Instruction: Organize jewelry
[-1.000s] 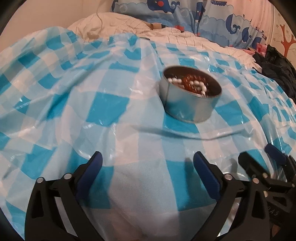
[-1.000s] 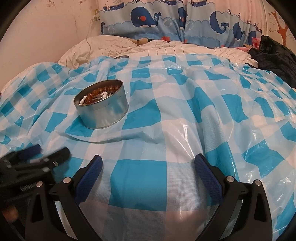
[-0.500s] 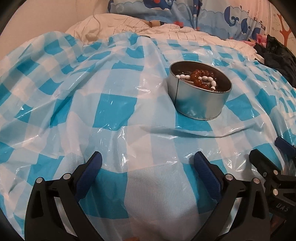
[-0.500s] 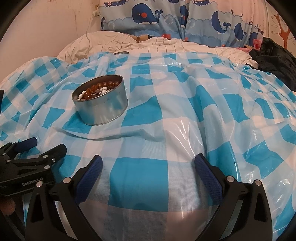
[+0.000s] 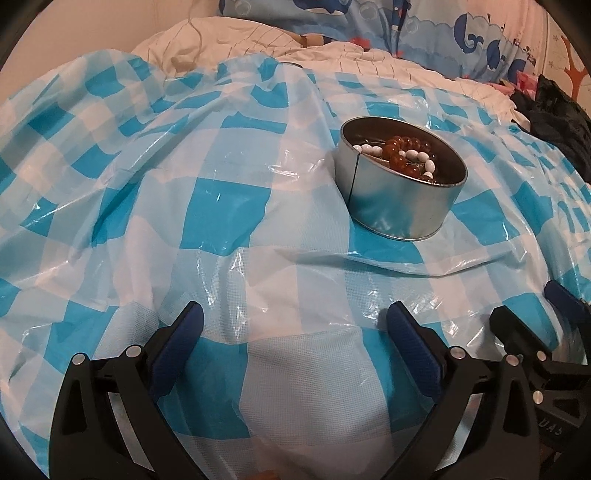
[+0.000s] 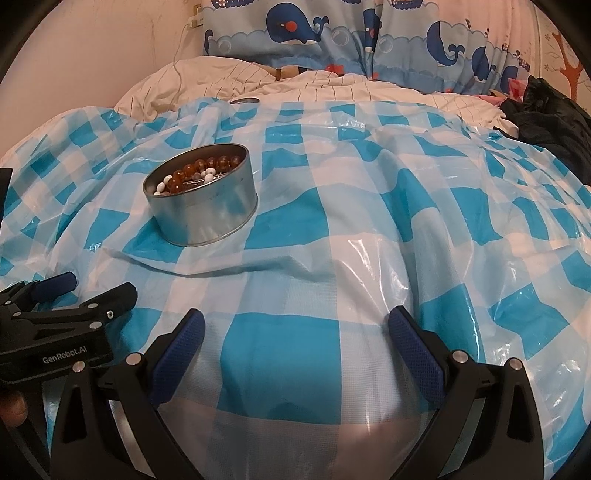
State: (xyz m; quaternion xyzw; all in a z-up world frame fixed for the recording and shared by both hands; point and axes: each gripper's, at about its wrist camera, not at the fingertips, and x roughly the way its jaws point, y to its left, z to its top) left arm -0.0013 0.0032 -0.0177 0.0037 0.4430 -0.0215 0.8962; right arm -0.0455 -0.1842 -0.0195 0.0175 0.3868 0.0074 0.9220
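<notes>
Left gripper (image 5: 295, 332): jaws spread wide, nothing between them; it hangs low over the sheet, short of the tin and to its left.
Right gripper (image 6: 297, 332): jaws spread just as wide, also empty; the tin sits ahead and to its left, well apart from the tips.
Between the two: the grippers are side by side, each showing at the edge of the other's view; neither touches the tin.
Sheet (image 5: 207, 206): thin blue-and-white checked plastic, loose and wrinkled, laid over a bed.
Tin (image 5: 400, 181): round, open-topped metal, standing on the sheet and leaning a little on the soft ground.
Beads (image 5: 404, 153): amber and white strands lie tangled together inside the tin; nothing of the jewelry is out on the sheet.
Task state: by my reading the jewelry is already gathered in the tin, or not yet sorted; the views do not settle which.
Risk, tipping: the tin rests on slick plastic over bedding, so a push on its wall from either gripper could slide or tilt it and spill the strands.
Risk, snagging: the strands overlap, so lifting one could drag the other out with it.
Risk, sheet: jaws closing low could pinch a fold of plastic and tug the tin along.
Beyond: white bedding (image 6: 332, 88) and a whale-print fabric (image 6: 291, 26) at the far end.
</notes>
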